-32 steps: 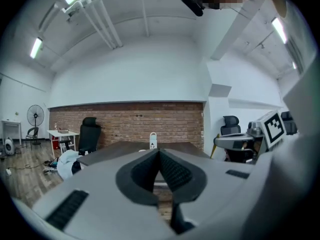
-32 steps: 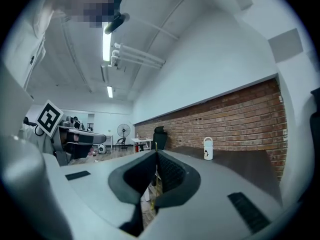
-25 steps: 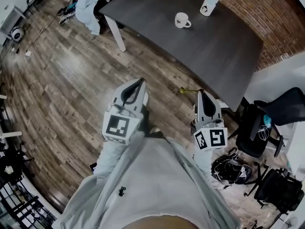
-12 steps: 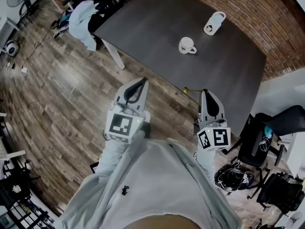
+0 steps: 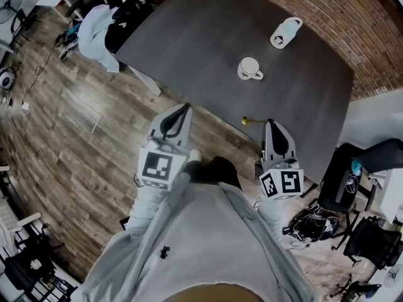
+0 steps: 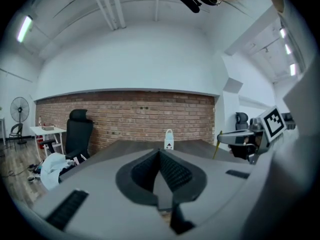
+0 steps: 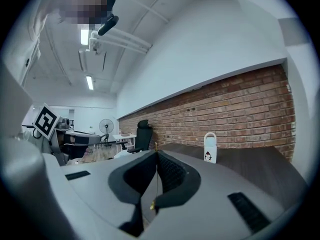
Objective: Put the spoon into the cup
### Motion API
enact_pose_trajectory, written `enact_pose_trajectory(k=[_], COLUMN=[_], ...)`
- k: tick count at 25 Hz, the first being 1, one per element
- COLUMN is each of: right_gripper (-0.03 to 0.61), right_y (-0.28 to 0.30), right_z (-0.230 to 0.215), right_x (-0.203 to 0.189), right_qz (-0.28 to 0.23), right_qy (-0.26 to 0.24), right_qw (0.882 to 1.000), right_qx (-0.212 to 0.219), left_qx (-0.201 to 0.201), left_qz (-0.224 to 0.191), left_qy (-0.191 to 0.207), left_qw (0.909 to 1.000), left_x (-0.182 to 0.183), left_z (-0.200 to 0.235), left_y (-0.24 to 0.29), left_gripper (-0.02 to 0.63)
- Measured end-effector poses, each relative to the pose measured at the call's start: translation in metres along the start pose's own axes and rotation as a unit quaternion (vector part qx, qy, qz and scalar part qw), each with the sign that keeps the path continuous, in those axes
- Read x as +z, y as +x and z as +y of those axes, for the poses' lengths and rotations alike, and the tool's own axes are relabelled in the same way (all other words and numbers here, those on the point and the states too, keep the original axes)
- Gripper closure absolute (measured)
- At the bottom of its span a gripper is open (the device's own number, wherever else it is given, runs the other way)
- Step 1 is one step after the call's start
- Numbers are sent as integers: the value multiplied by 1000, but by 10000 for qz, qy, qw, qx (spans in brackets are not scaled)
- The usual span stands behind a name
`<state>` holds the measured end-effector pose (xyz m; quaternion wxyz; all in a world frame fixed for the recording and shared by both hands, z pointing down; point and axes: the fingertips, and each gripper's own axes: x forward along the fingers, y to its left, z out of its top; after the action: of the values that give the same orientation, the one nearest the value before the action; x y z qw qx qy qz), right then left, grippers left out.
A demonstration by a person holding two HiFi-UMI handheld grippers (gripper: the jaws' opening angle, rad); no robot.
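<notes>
Right gripper [image 5: 271,123]: your fingers pinch the spoon [image 5: 250,121], carried toward the cup [image 5: 250,68].
Left gripper [image 5: 187,106]: fingers pressed together, empty, likely spare.
Cup: upright on the worktop [image 5: 201,36], upper right of centre.

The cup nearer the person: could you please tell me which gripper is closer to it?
Right. The right gripper, shut on the spoon, is in front of the cup at the table edge; the left gripper is farther off to its left, over the floor.
</notes>
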<state>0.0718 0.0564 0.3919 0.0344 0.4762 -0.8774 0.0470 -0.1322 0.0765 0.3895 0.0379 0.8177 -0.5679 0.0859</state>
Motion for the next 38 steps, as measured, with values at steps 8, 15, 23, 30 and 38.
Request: enact_pose_trajectory(k=[8, 15, 23, 30, 38], right_gripper=[558, 558, 558, 558, 558], right_y=[36, 89, 139, 158, 166], right_z=[-32, -82, -147, -164, -166], right_x=[-11, 3, 32, 37, 44], right_qz=[211, 101, -131, -188, -217], right_qy=[101, 58, -2, 109, 137], right_qw=[9997, 9999, 9999, 9997, 9996], right_qx=[-81, -31, 43, 146, 80], left_qx=[-200, -248, -252, -209, -301], left_qz=[236, 127, -92, -25, -35], left_qy=[-102, -60, 136, 158, 172], left_qw=[9995, 9996, 9995, 9997, 9994], left_x=[-13, 8, 47, 53, 59], left_z=[5, 13, 14, 12, 20], left_y=[55, 131, 213, 238, 252], left_gripper=[594, 594, 594, 594, 594])
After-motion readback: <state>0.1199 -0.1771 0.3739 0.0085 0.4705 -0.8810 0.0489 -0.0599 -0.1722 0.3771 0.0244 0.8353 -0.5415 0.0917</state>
